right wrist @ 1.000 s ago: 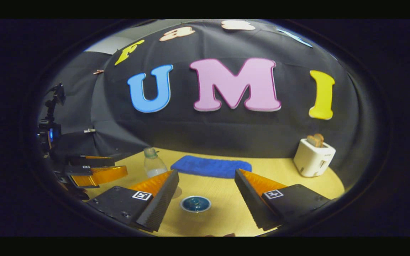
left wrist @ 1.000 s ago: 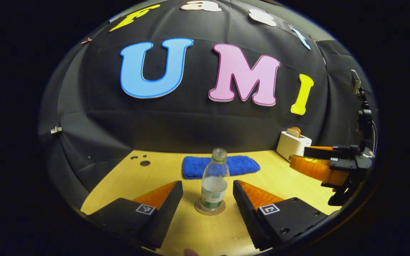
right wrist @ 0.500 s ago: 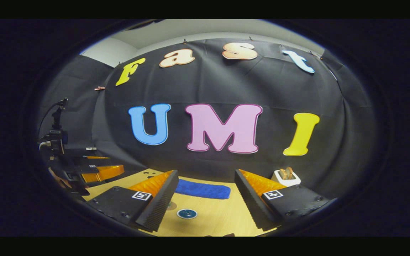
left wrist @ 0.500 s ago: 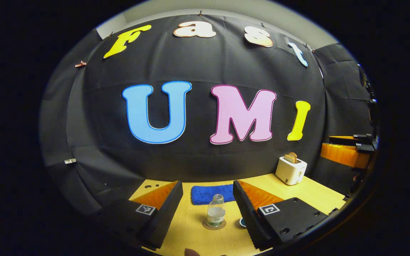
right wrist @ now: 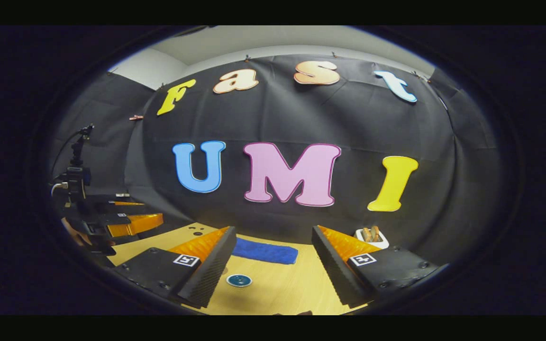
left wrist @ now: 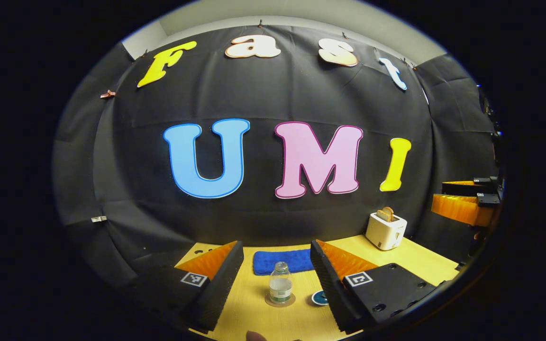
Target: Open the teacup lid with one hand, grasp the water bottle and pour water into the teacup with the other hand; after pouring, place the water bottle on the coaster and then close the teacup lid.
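inspector a: left gripper [left wrist: 277, 265], status?

inspector b: jaws wide, holding nothing, raised well above the table [left wrist: 424, 258]. the water bottle [left wrist: 280, 284] stands upright on the coaster [left wrist: 280, 300], seen between the fingers but far beyond them, uncapped and part full.

inspector a: the teacup?

inspector b: in the left gripper view the teacup lid [left wrist: 319, 298] lies just right of the coaster, partly behind the right finger. in the right gripper view it appears as a dark blue disc; whether it sits on the cup, i cannot tell.

inspector a: right gripper [right wrist: 273, 253]?

inspector b: jaws wide, empty, also held high, with the lid between and beyond its fingers.

inspector a: other items?

inspector b: a blue towel [left wrist: 280, 260] at the back of the table, a white toaster [left wrist: 386, 229] with bread at the right rear. each gripper is visible at the edge of the other's view.
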Tool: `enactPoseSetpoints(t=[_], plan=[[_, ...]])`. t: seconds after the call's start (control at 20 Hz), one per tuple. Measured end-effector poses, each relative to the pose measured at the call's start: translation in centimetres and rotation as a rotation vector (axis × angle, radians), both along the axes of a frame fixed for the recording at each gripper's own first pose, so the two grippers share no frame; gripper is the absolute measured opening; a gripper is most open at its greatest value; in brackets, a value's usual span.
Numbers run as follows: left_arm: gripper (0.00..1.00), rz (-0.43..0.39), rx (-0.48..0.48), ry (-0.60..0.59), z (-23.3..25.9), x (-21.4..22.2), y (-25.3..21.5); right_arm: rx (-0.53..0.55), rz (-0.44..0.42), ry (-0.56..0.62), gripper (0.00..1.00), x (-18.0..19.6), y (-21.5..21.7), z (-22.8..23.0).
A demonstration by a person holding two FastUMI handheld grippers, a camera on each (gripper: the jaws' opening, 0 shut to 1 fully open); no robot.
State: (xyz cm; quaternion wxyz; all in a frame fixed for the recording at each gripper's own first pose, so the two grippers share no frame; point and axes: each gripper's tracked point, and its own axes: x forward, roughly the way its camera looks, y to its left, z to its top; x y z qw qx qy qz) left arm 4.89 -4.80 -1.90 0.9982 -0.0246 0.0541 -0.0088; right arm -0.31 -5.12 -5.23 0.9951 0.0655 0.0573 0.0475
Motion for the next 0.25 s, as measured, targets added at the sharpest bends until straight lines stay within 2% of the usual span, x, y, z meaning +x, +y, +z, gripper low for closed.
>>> enactPoseSetpoints(t=[0.25], plan=[[0.9,-0.001,0.002,-0.002,-0.01,-0.41,-0.67,-0.005,0.011,-0.011,0.99,-0.49,-0.02,0.47]])
